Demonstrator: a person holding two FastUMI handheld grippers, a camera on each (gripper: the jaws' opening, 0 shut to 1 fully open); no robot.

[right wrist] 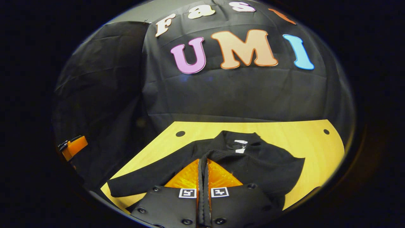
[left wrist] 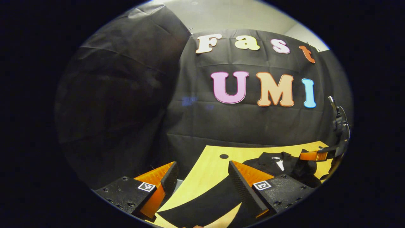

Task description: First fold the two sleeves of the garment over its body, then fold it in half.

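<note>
A black long-sleeved garment (right wrist: 253, 164) lies on the wooden table (right wrist: 303, 139), collar and white label (right wrist: 240, 144) toward the far wall. One sleeve (right wrist: 139, 185) stretches out to the lower left. My right gripper (right wrist: 202, 161) is shut, with a thin fold of the garment's cloth pinched between its fingers over the body. In the left gripper view the same sleeve (left wrist: 202, 202) lies on the table (left wrist: 205, 171) below my open left gripper (left wrist: 202, 166), which holds nothing. The right gripper (left wrist: 313, 155) shows there at the far right, on the garment (left wrist: 281, 164).
The booth's black cloth wall (right wrist: 237, 95) rises behind the table's far edge. Small round holes (right wrist: 180, 133) mark the tabletop near its back corners. The left gripper (right wrist: 74, 145) hangs off the table's left edge. Bare wood lies right of the garment.
</note>
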